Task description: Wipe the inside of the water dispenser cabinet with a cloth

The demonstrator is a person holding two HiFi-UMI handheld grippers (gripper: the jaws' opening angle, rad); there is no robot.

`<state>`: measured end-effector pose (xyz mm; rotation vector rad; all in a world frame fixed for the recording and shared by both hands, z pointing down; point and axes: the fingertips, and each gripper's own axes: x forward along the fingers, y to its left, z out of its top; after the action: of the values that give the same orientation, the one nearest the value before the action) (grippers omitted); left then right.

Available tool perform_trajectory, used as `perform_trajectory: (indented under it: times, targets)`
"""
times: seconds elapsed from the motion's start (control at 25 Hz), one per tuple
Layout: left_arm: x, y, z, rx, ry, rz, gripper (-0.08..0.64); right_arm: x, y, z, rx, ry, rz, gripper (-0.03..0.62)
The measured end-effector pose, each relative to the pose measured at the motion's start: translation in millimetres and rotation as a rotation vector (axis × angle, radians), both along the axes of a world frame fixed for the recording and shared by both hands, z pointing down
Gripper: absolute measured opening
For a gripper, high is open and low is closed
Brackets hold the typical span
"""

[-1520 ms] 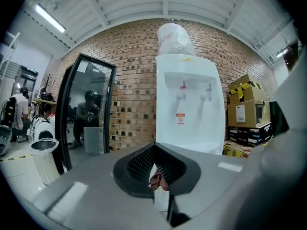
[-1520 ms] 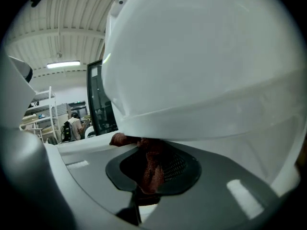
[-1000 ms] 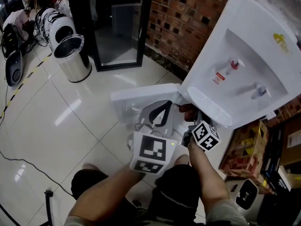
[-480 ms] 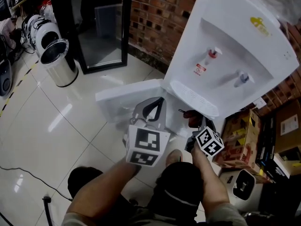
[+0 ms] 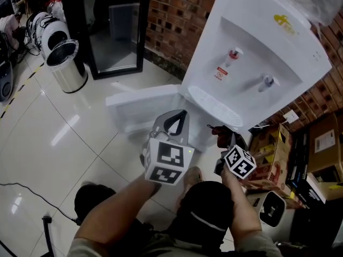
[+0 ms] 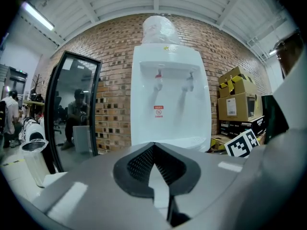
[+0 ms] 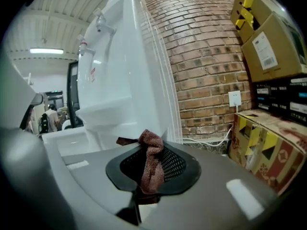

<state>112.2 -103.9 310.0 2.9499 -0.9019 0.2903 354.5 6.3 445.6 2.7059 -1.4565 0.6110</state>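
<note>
The white water dispenser (image 5: 252,52) stands against a brick wall, and its lower cabinet door (image 5: 142,108) is swung open to the left. My left gripper (image 5: 179,116) is shut and empty, pointing at the open cabinet below the drip tray; in the left gripper view this left gripper (image 6: 153,150) faces the dispenser front (image 6: 168,104). My right gripper (image 5: 218,133) is shut on a small brown cloth (image 5: 221,129) under the right end of the tray. In the right gripper view the cloth (image 7: 152,162) hangs pinched between the jaws of the right gripper (image 7: 151,150), beside the dispenser's side (image 7: 124,71).
A steel bin (image 5: 65,66) and a black-framed glass door (image 5: 107,31) stand at the back left. Cardboard boxes (image 5: 270,162) and a white appliance (image 5: 272,213) crowd the right side. A black cable (image 5: 32,191) lies on the tiled floor. A person (image 6: 76,114) sits far behind.
My right gripper has carried the cloth to the right, from under the middle of the drip tray to its right end. The left gripper has shifted slightly. The head view has swung.
</note>
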Motion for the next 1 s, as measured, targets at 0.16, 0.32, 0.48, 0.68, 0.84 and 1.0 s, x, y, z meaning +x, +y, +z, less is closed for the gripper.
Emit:
perform_trajectory:
  times: [0.16,0.32,0.48,0.68,0.84,1.0]
  targets:
    - [-4.6,3.8,12.5,0.002,-0.04,-0.005,0.0,-6.2,3.8,-6.6,-0.073,0.143,-0.073,0.063]
    - [-3.5,3.6,30.0,-0.01,-0.083,-0.004,0.0,0.0,-5.6,8.5,-0.15,0.204,-0.101,0.063]
    - [3.7,-3.0,41.3,-0.027,-0.094,-0.006,0.0,2.0,-12.4,42.5,-0.199,0.18,-0.129,0.064]
    - [12.8,-10.1,51.5,-0.049,-0.09,0.005,0.0,0.0,-17.9,87.0,-0.261,0.152,-0.161,0.064]
    - [16.2,-13.0,65.1,-0.089,-0.08,0.009,0.0,-1.6,-20.1,118.7,-0.305,0.129,-0.175,0.064]
    - [15.1,-18.6,82.1,-0.13,-0.08,0.0,0.0,-3.6,-24.4,142.9,-0.334,0.109,-0.191,0.064]
